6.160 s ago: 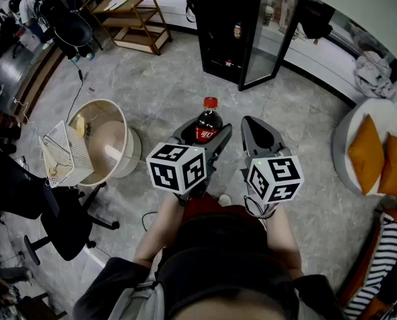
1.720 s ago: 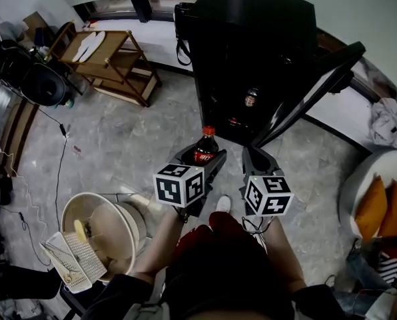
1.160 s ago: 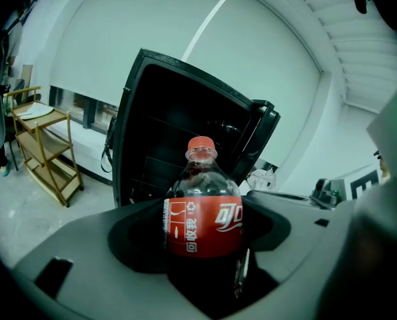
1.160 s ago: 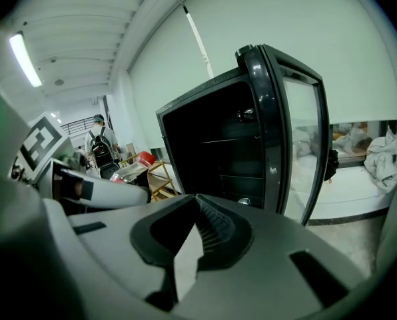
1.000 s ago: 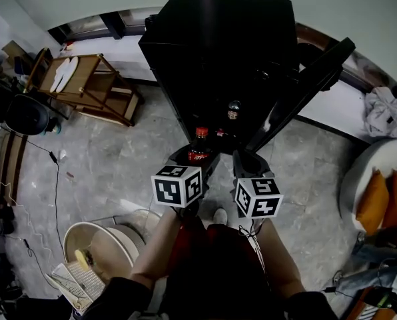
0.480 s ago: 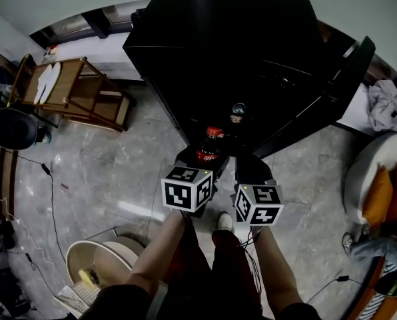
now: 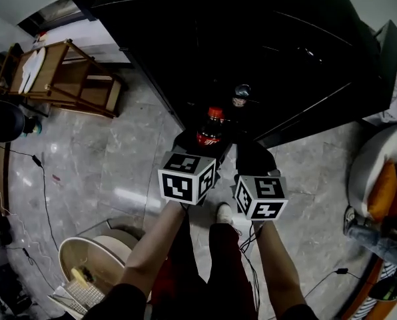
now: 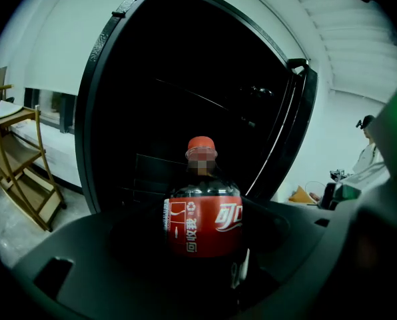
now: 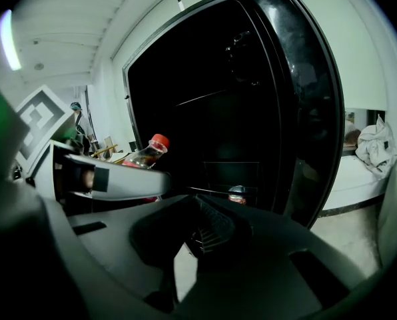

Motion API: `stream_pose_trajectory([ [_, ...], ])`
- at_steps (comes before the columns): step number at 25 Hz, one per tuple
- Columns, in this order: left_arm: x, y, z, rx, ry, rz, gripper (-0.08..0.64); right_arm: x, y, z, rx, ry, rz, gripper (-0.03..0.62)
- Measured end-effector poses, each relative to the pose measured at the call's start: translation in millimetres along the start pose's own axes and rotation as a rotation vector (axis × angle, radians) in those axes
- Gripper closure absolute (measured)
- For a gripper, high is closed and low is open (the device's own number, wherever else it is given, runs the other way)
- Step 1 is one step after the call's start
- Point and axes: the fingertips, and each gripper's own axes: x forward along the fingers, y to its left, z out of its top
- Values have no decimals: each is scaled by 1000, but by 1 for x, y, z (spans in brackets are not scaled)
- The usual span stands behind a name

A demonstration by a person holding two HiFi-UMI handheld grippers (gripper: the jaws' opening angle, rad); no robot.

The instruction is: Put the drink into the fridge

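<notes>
A cola bottle [image 7: 210,129] with a red cap and red label stands upright between the jaws of my left gripper [image 7: 208,141], which is shut on it. In the left gripper view the bottle [image 8: 204,223] fills the middle, with the dark open fridge [image 8: 152,112] straight behind it. My right gripper [image 7: 252,157] is beside it on the right, shut with nothing in it. The black fridge [image 7: 252,25] has its door [image 7: 378,65] swung open to the right. A small bottle [image 7: 239,96] stands inside on a low shelf, also visible in the right gripper view [image 9: 237,193].
A wooden shelf rack [image 7: 58,79] stands to the left of the fridge. A round white tub [image 7: 95,259] sits on the grey floor behind me at the left. A white seat with an orange cushion [image 7: 392,179] is at the right. Cables lie on the floor.
The person has walked up to the fridge, which now fills the top of the head view. The bottle stays held in the left gripper; both grippers are now at the fridge opening.
</notes>
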Motion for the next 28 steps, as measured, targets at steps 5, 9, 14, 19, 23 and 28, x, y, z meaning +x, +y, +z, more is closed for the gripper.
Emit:
stream_pose_trajectory([
  [5, 22, 6, -10, 24, -9, -11, 241, 17, -11, -12, -14, -15, -1, 574],
  [9, 36, 13, -15, 24, -19, -19, 241, 31, -13, -25, -37, -18, -1, 574],
  [14, 48, 21, -19, 25, -37, -18, 241, 45, -12, -36, -58, -22, -3, 574],
  [19, 62, 34, -15, -2, -68, -9, 241, 62, -15, -37, -65, -30, 8, 574],
  [23, 75, 43, -8, 2, -79, -8, 241, 75, -19, -36, -69, -47, -7, 574],
  [28, 93, 51, 3, -6, -70, -12, 241, 87, -22, -41, -54, -53, -20, 574],
])
